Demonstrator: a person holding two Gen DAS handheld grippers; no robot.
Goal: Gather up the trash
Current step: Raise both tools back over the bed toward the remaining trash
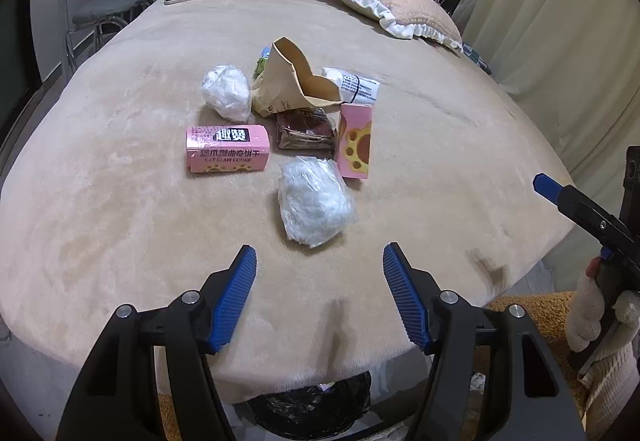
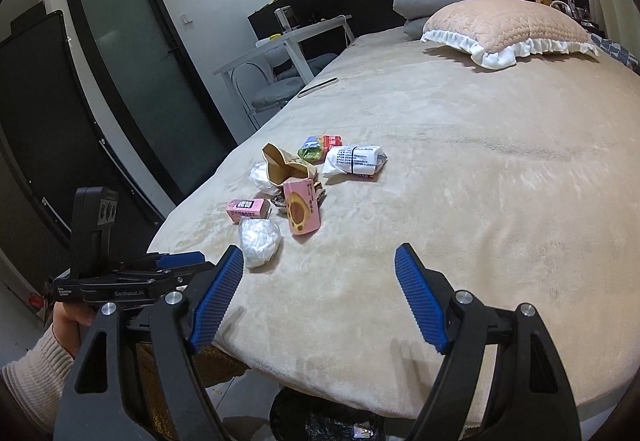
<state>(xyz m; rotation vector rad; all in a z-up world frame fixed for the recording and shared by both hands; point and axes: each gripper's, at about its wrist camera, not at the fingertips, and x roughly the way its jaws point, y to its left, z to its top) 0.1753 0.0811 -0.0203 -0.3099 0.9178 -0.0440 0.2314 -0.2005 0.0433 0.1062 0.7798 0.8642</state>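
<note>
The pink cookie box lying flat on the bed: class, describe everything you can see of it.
The pink cookie box is a long cardboard carton lying on its side on the beige blanket, at the left edge of the trash pile. Its top face carries a black label with white characters; its front reads "CAT CLAW COOKIE" above small paw prints. It looks closed and undented. A crumpled white plastic bag lies just behind it, and another plastic wad lies to its front right. Neither visibly touches it, and no gripper is on it.

We see an evenly lit room, the light soft and coming from overhead, with short shadows under the pillow (image 2: 508, 31) and the litter on the bed (image 1: 400, 169). Both views are sharp at centre (strong fisheye bending and dark vignetting ring the edges).
</note>
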